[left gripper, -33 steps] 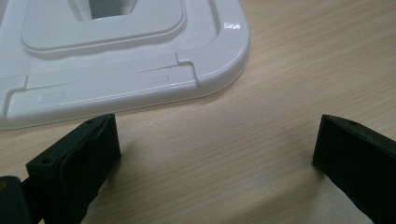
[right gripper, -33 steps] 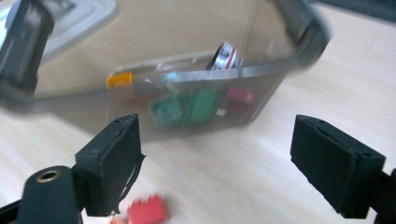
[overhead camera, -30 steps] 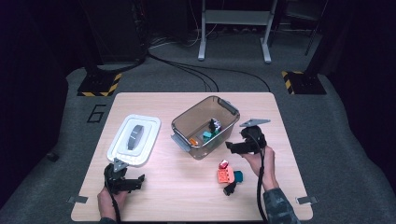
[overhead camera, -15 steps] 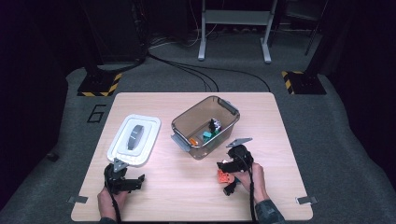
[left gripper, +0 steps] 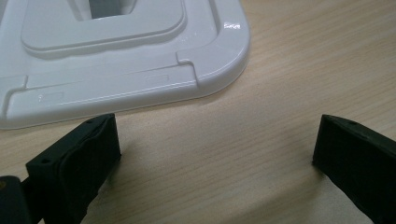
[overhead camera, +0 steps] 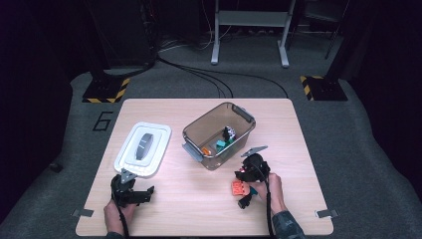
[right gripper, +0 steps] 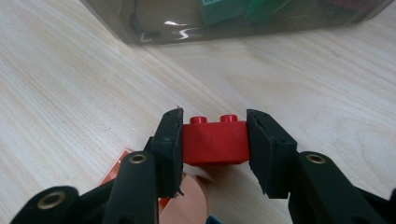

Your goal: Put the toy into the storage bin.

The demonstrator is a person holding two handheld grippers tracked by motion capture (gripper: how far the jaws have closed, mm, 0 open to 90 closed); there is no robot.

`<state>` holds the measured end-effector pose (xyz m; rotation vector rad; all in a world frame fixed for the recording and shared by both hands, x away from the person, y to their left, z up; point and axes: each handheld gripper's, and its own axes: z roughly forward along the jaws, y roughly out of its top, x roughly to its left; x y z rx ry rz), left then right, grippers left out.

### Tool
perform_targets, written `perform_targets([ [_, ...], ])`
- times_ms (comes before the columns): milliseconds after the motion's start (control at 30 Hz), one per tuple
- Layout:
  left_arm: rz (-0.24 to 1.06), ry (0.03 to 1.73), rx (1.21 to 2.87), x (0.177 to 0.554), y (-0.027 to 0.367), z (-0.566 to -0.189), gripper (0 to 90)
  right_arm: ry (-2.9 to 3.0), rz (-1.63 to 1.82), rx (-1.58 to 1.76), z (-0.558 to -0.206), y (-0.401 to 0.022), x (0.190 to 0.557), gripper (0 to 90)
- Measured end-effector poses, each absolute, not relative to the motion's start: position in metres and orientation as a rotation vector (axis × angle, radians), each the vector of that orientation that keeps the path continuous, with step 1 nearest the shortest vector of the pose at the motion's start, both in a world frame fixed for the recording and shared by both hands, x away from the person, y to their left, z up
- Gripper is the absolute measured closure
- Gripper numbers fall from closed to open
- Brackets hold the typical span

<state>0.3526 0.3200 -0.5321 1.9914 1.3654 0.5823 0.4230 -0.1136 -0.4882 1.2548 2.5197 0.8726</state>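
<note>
- The right tongs (right gripper: 214,140) are sitting low over the tabletop (overhead camera: 199,199), and their jaws have just been closing; they are now pressing on both ends of a red brick (right gripper: 215,140), its two studs pointing up.
- From the high view, the right tongs (overhead camera: 247,175) are working just in front of the clear bin (overhead camera: 219,137), near its front corner, with the person's right hand (overhead camera: 266,189) gripping the handle from behind.
- The red brick is sitting near the bin's wall but not touching it, right above an orange piece (overhead camera: 239,188) that is lying on the tabletop beside the tongs.
- In the right gripper view that orange piece (right gripper: 119,169) is peeking out under the left jaw, and a pale pink rounded shape (right gripper: 187,205) is showing beneath the brick; I cannot tell what that one is.
- Inside the bin, a few small pieces are lying on its floor: a teal one (overhead camera: 221,144), an orange one (overhead camera: 205,150) and a black-and-white one (overhead camera: 229,132).
- The left tongs (overhead camera: 133,191) are resting near the tabletop's front left, jaws standing wide apart with only bare wood between them.
- A white lid (overhead camera: 143,149) is lying flat just beyond the left tongs (left gripper: 210,154), its near edge close to the jaw tips but not touching them.
</note>
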Motion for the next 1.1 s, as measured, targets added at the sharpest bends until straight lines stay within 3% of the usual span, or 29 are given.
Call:
perform_targets([
  [433, 0.581, 1.366, 1.990, 0.353, 0.320, -0.532, 0.5, 2.537, 0.828, 1.271, -0.494, -0.110, 0.428, 55.3],
  [1100, 0.582, 1.366, 1.990, 0.353, 0.320, -0.532, 0.5, 2.446, 0.885, 1.324, -0.484, -0.130, 0.433, 58.7],
])
